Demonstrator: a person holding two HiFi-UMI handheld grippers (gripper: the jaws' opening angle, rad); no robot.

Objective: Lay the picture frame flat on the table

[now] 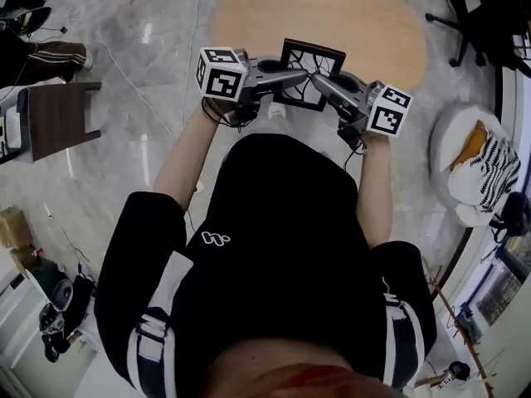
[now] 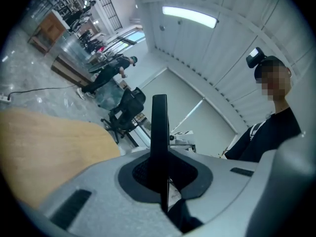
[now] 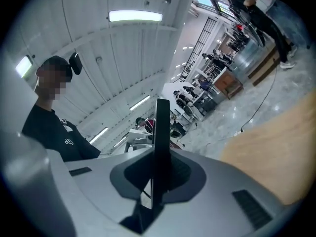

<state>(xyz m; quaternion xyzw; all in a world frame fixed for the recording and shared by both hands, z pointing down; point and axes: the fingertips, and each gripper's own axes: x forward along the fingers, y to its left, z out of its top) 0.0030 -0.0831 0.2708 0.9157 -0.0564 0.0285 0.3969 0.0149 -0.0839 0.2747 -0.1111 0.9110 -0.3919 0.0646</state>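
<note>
Black-clad shoulders and torso of the person fill the lower half of the head view, both bare forearms reaching forward.

Picture frame: black moulding around a white panel with dark branching lines. It is held off the table between the two grippers, one on each side edge, with its face turned toward the head camera. In the head view it sits over the near edge of the table, a rounded light-wood top.

Left gripper: jaws closed on the frame's left side. In the left gripper view the frame appears edge-on as a thin dark bar clamped between the jaw pads, with the wood top at lower left.

Right gripper: jaws nearly together, gripping the frame's right side. In the right gripper view the frame again stands edge-on between the pads.

Surroundings: pale marble floor; dark wooden stool at left; office chair at upper right; white cushion with a striped cloth at right.
</note>
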